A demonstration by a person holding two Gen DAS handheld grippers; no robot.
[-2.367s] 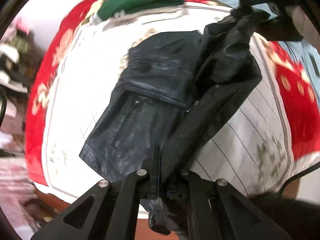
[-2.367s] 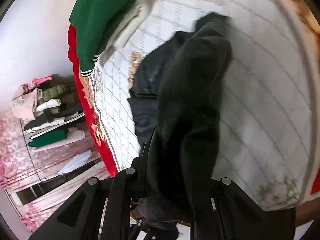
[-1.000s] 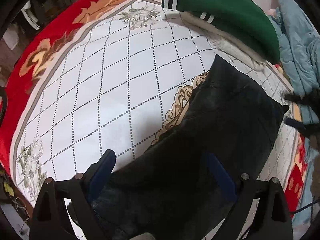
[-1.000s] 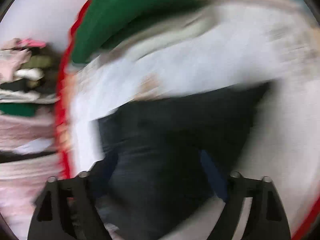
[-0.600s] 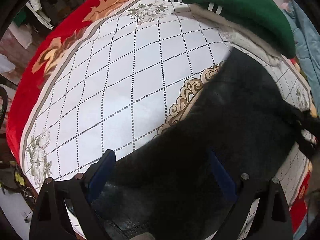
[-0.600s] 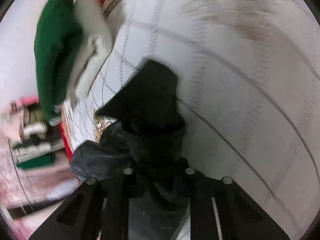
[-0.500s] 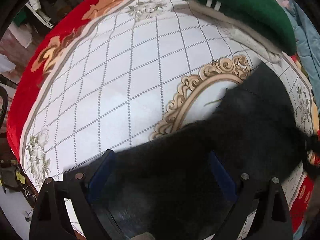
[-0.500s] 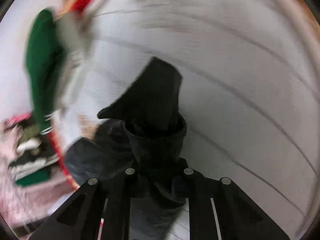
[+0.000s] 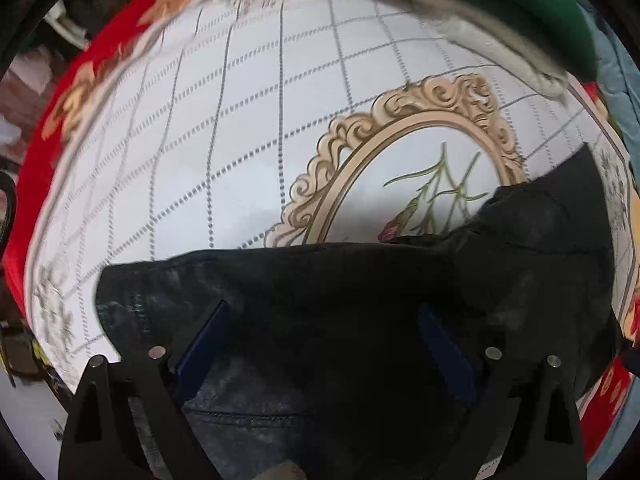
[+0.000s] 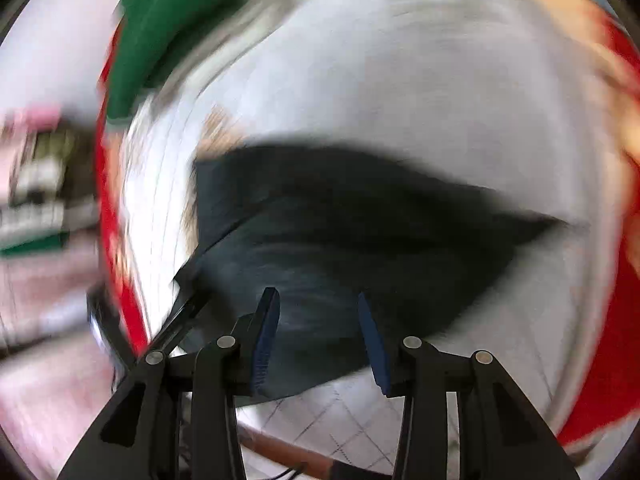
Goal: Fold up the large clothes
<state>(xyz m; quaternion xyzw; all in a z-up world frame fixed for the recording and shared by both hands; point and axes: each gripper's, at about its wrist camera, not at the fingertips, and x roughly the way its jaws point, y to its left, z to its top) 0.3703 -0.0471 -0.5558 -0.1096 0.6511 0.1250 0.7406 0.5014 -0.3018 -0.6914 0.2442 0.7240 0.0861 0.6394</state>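
Below my left claw (image 9: 320, 344), pointing straight down, the black leather-look jacket (image 9: 360, 320) lies folded on the white quilted bedspread with red floral border (image 9: 200, 140). Left claw stands wide open, gripping nothing; jacket lies beneath its pads. Long axis runs side to side across the left view, one end peaking far right. Right claw (image 10: 316, 336) has just been opening: half open, pads clear, jacket directly ahead. Judgement: left is nearer the fold. Surface dull, creased. Right view blurred.
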